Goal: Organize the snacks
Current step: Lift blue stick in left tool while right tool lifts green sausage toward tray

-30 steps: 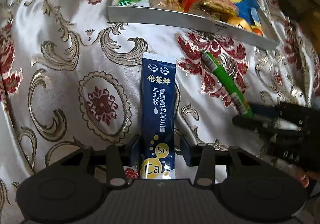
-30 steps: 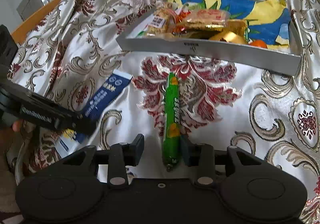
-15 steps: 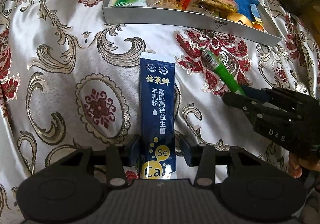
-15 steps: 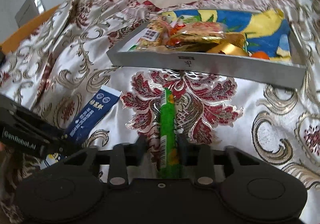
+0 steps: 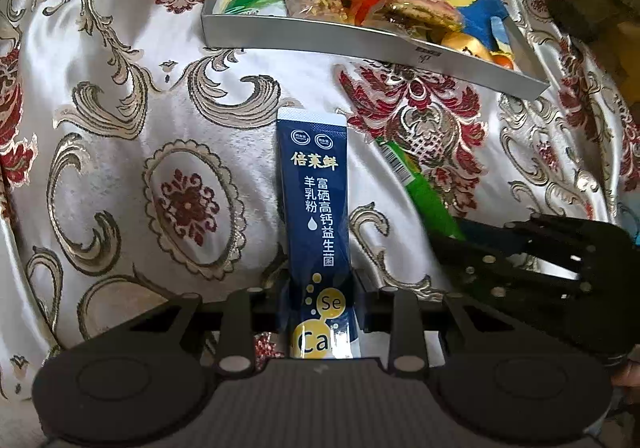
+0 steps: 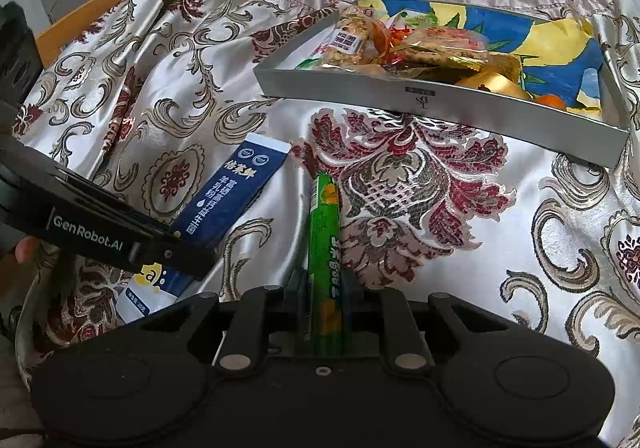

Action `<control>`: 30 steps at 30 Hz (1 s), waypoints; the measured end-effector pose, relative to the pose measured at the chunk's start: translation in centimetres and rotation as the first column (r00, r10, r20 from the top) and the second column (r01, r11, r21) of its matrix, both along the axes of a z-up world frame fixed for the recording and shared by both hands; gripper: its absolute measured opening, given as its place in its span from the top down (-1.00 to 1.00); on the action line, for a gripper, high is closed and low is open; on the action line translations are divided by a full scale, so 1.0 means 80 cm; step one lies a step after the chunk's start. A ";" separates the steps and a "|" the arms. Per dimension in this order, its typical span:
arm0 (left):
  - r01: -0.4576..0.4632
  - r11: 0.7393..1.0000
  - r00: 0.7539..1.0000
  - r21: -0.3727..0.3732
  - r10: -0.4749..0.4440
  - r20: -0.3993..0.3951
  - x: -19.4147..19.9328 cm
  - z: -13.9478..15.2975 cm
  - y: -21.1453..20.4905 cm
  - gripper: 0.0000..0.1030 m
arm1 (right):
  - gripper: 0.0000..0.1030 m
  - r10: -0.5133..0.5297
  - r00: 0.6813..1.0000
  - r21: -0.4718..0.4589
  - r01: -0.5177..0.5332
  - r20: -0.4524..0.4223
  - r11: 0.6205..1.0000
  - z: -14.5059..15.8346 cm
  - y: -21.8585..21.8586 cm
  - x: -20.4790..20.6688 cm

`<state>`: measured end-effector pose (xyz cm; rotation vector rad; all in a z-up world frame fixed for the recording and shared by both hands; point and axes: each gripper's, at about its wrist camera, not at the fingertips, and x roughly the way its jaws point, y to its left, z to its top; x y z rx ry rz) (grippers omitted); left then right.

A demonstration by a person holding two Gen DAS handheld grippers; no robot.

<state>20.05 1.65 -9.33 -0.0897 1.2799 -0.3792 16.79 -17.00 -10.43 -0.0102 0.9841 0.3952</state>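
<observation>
Navy foil sachet (image 5: 320,224) and green sausage stick (image 6: 326,248) both lie just short of the silver tray (image 6: 436,109). Left gripper (image 5: 320,304) pinches the sachet's near end, right gripper (image 6: 324,304) the stick's. Both look light; the sachet limp and slick, the stick firmer. Both near ends are hidden behind the gripper bodies.

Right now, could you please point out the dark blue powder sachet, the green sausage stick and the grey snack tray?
dark blue powder sachet (image 5: 318,207), left wrist view, printed middle.
green sausage stick (image 6: 325,248), right wrist view, mid-length.
grey snack tray (image 6: 420,105), right wrist view, front wall.
</observation>
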 end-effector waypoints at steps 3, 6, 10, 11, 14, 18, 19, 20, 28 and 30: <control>-0.012 1.000 1.000 -0.004 0.012 0.002 0.001 -0.001 0.001 0.37 | 0.60 -0.006 1.000 -0.006 0.006 0.002 1.000 -0.007 0.000 0.003; -0.025 1.000 1.000 -0.014 0.025 0.006 0.000 0.000 0.003 0.38 | 0.63 0.024 0.999 -0.063 -0.021 0.047 0.998 -0.007 0.009 -0.002; -0.028 0.999 0.999 -0.025 0.029 0.046 -0.007 0.011 0.002 0.38 | 0.64 0.127 0.983 -0.255 -0.089 0.134 0.963 -0.003 0.034 -0.018; -0.025 0.999 0.998 -0.020 0.026 0.063 -0.010 0.014 0.000 0.38 | 0.64 0.157 0.975 -0.308 -0.102 0.157 0.946 -0.002 0.040 -0.024; -0.016 1.000 0.992 0.005 0.015 0.123 -0.016 0.025 -0.003 0.38 | 0.65 0.226 0.948 -0.456 -0.104 0.222 0.884 0.001 0.053 -0.037; -0.015 1.000 0.978 0.027 0.009 0.209 -0.023 0.040 -0.007 0.38 | 0.65 0.237 0.926 -0.524 -0.051 0.294 0.850 0.011 0.053 -0.044; -0.019 1.000 0.974 0.023 0.013 0.225 -0.023 0.043 -0.007 0.38 | 0.65 0.236 0.920 -0.528 -0.038 0.314 0.849 0.014 0.053 -0.045; -0.025 0.999 0.970 0.020 0.019 0.242 -0.024 0.046 -0.007 0.38 | 0.65 0.233 0.913 -0.526 -0.024 0.335 0.850 0.018 0.051 -0.045; -0.099 0.994 0.910 -0.053 0.112 0.398 -0.024 0.081 0.001 0.38 | 0.64 0.157 0.861 -0.443 0.087 0.484 0.892 0.055 0.033 -0.042; -0.119 0.989 0.890 -0.089 0.146 0.433 -0.019 0.093 0.000 0.38 | 0.64 0.138 0.840 -0.420 0.114 0.524 0.900 0.064 0.031 -0.039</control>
